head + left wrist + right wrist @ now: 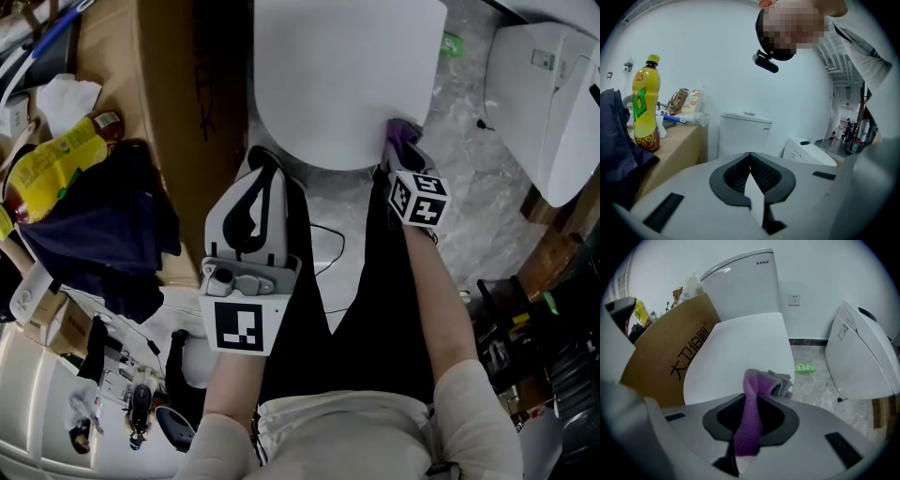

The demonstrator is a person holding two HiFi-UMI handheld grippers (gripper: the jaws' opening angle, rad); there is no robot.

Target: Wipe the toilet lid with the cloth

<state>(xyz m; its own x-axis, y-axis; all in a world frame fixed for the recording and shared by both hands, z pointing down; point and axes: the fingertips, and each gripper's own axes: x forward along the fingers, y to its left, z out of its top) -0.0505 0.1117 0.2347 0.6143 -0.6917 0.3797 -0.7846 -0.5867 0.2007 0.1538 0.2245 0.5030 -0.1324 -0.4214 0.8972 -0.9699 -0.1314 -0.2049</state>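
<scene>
Head view: I look steeply down at a white toilet lid (pixel 347 75), closed, filling the top centre of the frame. My right gripper (pixel 401 148) reaches up from the lower right to the lid's lower right edge, where a purple cloth (pixel 403 131) shows at its tip, against the rim. My left gripper (pixel 264 161) sits left of centre, just below the lid's near edge and apart from it. A cardboard box (pixel 169 94) stands along the left of the lid. A yellow bottle (pixel 52 164) and a dark garment (pixel 112 225) lie at the far left. A second toilet (pixel 548 94) is at the upper right, on a grey floor (pixel 469 159).

Left gripper view: my fingers (pixel 733 176) are pressed together at the tips with nothing between them. Beyond them, at centre, stands the white cistern (pixel 743 133). The bottle stands upright on the box top at the left of the frame.

Right gripper view: my fingers (pixel 724 420) are closed on the cloth. It rises as a purple strip from between them at lower centre, and its folded, grey-edged end flops over at the lid's near right edge. The lid spreads across the middle of the frame with the cistern behind it, the box at the left and the second toilet at the right. A small green packet (pixel 805 367) lies on the floor between the two toilets.
</scene>
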